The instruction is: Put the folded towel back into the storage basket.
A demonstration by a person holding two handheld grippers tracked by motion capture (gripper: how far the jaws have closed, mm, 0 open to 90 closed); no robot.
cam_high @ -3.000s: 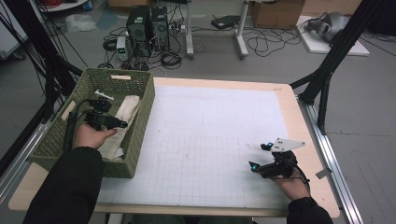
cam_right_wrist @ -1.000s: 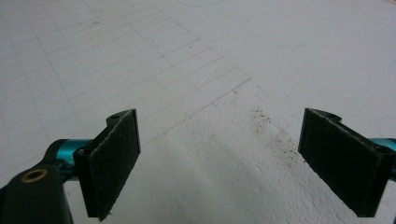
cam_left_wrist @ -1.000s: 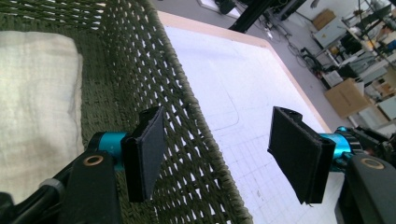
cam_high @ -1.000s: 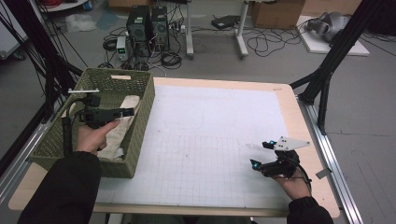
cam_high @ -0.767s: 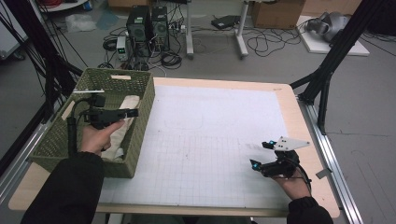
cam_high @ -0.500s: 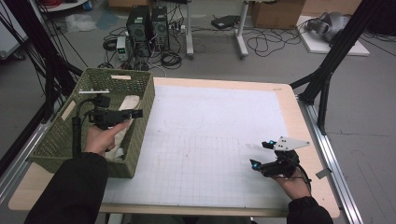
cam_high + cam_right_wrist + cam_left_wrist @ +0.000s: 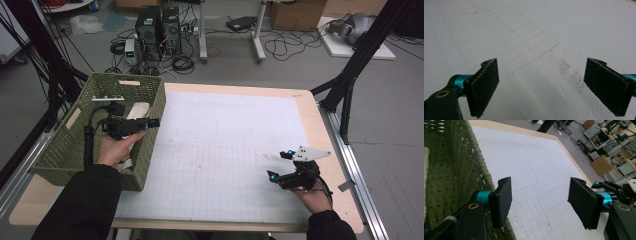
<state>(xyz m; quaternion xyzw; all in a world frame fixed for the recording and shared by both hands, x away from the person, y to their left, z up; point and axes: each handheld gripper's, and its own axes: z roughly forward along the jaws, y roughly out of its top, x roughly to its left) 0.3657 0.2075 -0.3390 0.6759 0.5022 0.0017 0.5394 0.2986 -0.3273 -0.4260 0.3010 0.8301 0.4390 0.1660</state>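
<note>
Near the table's front right corner, right gripper (image 7: 284, 166) resting low on the white gridded sheet (image 7: 235, 150), jaws spread wide with nothing between, probably waiting. At the left edge, left gripper (image 7: 150, 122) held level over the rim of the green basket (image 7: 65, 150), jaws also spread and empty, pointing toward the sheet, likely coming away without the pale cloth (image 7: 137, 109), which lies inside near the basket's right wall. Beyond the far edge, grey floor with computer towers (image 7: 159, 25), loose cables, cardboard boxes.
</note>
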